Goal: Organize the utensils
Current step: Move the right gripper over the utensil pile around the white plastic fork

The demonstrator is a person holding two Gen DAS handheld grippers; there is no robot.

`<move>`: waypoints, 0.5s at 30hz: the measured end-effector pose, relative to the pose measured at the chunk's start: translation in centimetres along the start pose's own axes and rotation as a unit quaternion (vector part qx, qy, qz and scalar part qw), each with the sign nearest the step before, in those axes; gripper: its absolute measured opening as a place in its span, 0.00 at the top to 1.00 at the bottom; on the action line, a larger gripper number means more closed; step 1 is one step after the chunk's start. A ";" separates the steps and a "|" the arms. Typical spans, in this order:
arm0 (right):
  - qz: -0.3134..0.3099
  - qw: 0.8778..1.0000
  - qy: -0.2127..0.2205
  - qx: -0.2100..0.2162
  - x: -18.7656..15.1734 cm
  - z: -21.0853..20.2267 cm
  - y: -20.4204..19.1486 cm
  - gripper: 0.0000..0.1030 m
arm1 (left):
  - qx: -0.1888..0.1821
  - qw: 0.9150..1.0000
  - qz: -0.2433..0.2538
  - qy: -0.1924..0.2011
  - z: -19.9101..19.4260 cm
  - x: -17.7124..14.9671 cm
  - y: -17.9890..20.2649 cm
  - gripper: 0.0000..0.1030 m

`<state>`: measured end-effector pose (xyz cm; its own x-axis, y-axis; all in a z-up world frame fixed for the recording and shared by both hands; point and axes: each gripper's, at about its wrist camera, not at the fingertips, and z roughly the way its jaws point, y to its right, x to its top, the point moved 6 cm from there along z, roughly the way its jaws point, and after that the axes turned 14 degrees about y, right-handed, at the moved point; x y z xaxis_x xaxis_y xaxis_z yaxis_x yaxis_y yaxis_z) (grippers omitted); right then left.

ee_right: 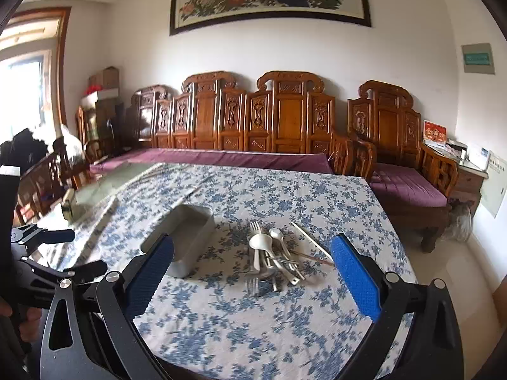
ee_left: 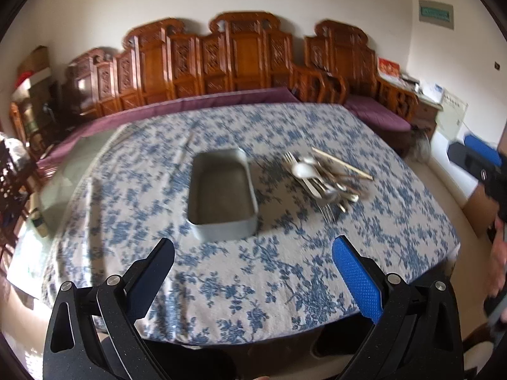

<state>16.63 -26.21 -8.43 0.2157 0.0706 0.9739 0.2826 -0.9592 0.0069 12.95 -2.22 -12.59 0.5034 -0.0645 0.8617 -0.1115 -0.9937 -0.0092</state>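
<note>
Both grippers are hanging over the near edge of the table with nothing between their fingers. The left gripper (ee_left: 253, 272) is standing with its jaws spread wide and released, and the right gripper (ee_right: 253, 272) is doing the same, its blue pads well apart. Under them the blue-flowered tablecloth (ee_right: 240, 326) is lying bare.

Farther ahead of the left gripper, the gray metal tray (ee_left: 221, 234) is sitting open, and as far as the left wrist view shows, nothing is lying in it. From the right gripper it is appearing ahead and to the left (ee_right: 190, 262), partly hidden behind the left finger.

Just beyond the right gripper's fingertips, and ahead and to the right of the left gripper, the pile of utensils (ee_right: 272, 262) is lying beside the tray but apart from it (ee_left: 323, 183). Forks, a white spoon (ee_right: 260, 241), metal spoons and a pair of chopsticks (ee_right: 312, 242) are crossing over one another in a loose heap; how many pieces there are I cannot tell.

Beyond the table, a carved wooden bench with purple cushions (ee_right: 221, 158) is running along the wall.

Judging from this, the sorting is only beginning: no utensil is in the tray, none is being gripped, and the whole heap is waiting to be moved, most likely piece by piece.
</note>
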 end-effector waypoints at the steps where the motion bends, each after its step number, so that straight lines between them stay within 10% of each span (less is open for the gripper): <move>1: -0.012 1.000 -0.006 -0.001 -0.1 0.7 0.3 0.03 | -0.005 1.000 0.002 -0.007 0.6 -0.2 0.2 0.06; 15: 0.012 0.996 -0.083 -0.010 -6.3 7.8 7.0 0.22 | -0.072 0.996 0.011 -0.046 7.9 -0.2 4.3 0.06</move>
<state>24.52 -31.22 -16.23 0.3739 0.0902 0.9231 0.2568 -0.9664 -0.0095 19.12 -7.16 -16.82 0.5759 -0.1010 0.8113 -0.2410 -0.9692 0.0504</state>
